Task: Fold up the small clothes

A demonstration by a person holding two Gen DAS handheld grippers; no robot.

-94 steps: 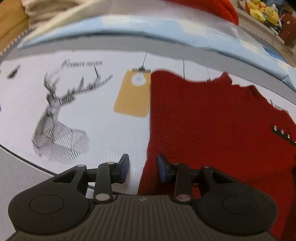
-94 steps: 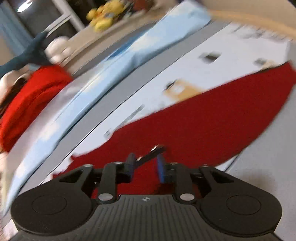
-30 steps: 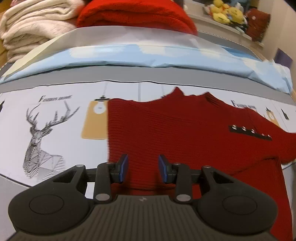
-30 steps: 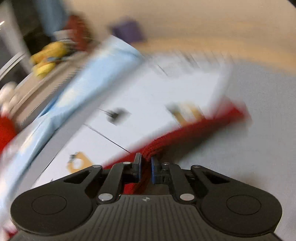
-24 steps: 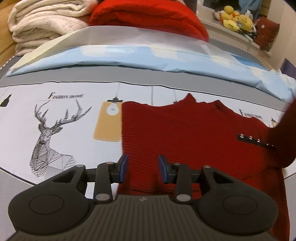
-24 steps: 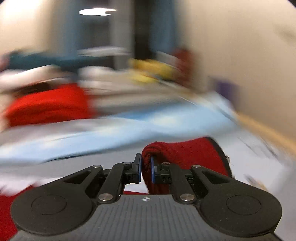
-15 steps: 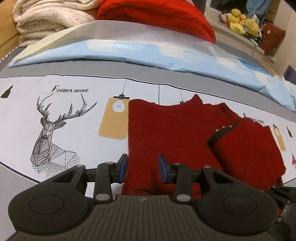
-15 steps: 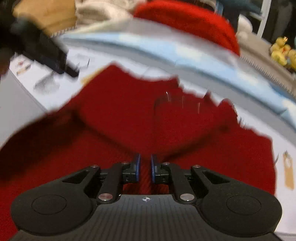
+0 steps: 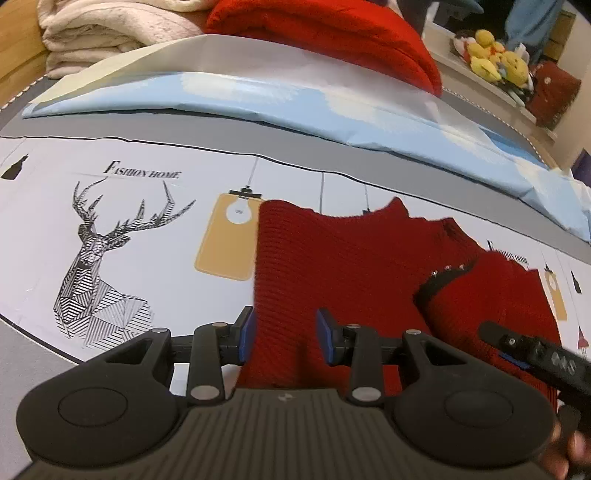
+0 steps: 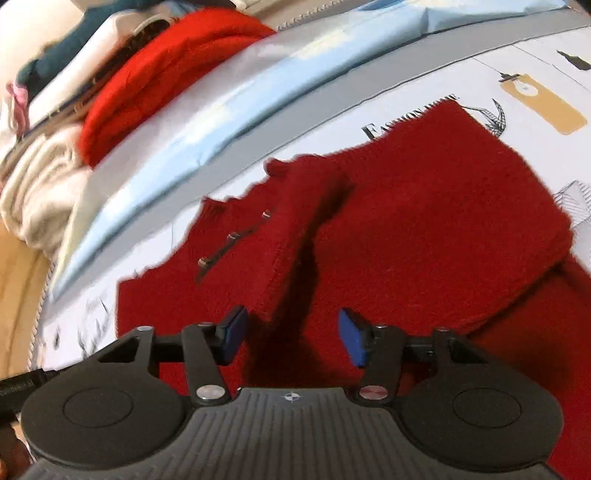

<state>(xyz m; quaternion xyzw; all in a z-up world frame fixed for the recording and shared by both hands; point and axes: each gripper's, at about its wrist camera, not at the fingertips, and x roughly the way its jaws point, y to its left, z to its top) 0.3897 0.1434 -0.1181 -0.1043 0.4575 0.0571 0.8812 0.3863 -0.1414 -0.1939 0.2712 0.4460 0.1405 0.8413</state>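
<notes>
A small dark red knit sweater (image 9: 343,266) lies flat on the printed white sheet (image 9: 155,229), with its right sleeve (image 9: 495,295) folded over the body. It also shows in the right wrist view (image 10: 424,229), with small metal studs (image 10: 232,236) near the collar. My left gripper (image 9: 282,332) is open and empty just above the sweater's lower left edge. My right gripper (image 10: 291,336) is open and empty over the folded sleeve. One of its fingers (image 9: 517,345) shows at the lower right of the left wrist view.
A folded light blue sheet (image 9: 295,96) lies behind the sweater. Behind it are a stack of cream blankets (image 9: 110,33) and a bright red knit pile (image 9: 332,33). Yellow plush toys (image 9: 495,62) sit on a shelf at the far right.
My right gripper carried the right sleeve over the sweater's body, laid it down and opened. My left gripper stayed open at the lower left edge.
</notes>
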